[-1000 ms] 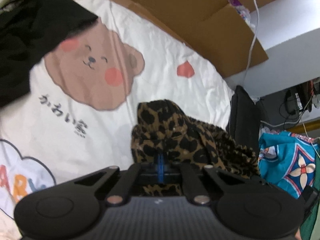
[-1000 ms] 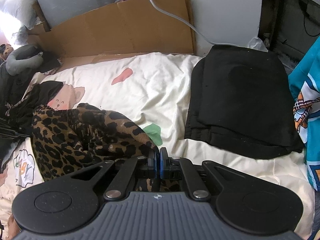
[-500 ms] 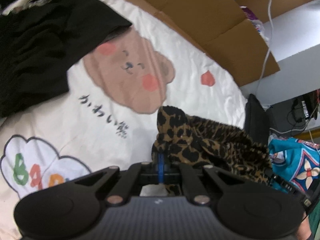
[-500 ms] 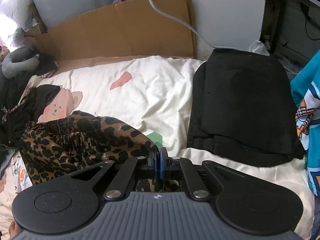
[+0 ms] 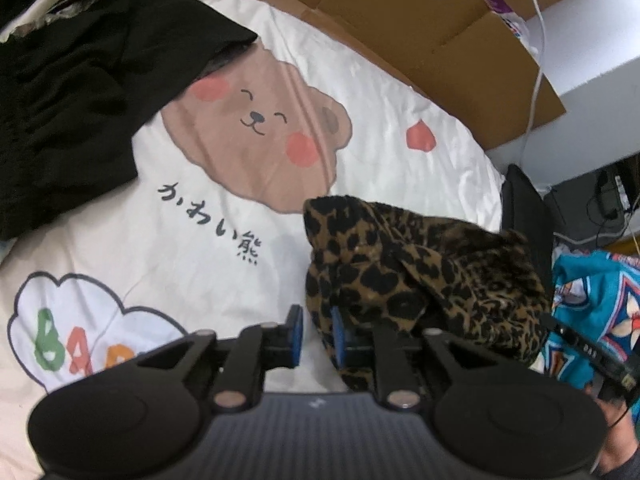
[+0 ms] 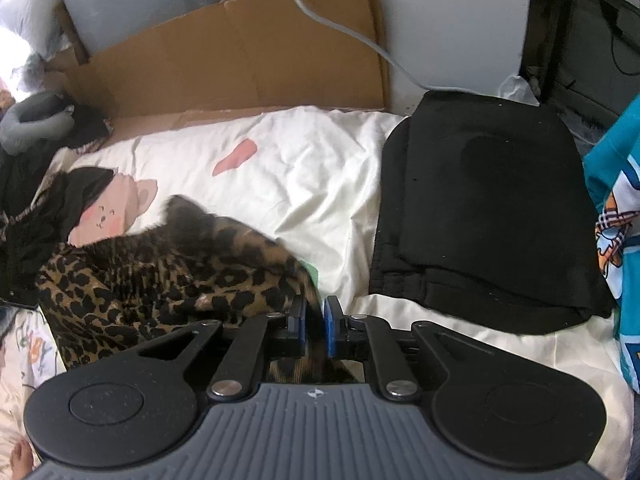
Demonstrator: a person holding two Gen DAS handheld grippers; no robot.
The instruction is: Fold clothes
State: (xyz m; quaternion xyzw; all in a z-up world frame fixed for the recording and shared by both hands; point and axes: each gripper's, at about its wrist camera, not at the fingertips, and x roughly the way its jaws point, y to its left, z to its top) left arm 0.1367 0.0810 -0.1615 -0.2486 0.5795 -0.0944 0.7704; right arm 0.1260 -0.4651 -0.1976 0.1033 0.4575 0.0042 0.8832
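Over on your left wrist view, your left claw [image 5: 314, 336] is opening, its blue pads parted with bare sheet between them; the crumpled leopard-print brown fabric garment [image 5: 420, 276] lies just off its right pad, bunched on the cream cartoon-bear bed sheet [image 5: 248, 216].

Now the right wrist view: your right claw [image 6: 315, 328] is opening too, a leopard fold hanging loose between its pads. The garment [image 6: 168, 276] stretches leftward from it, towards your left claw.
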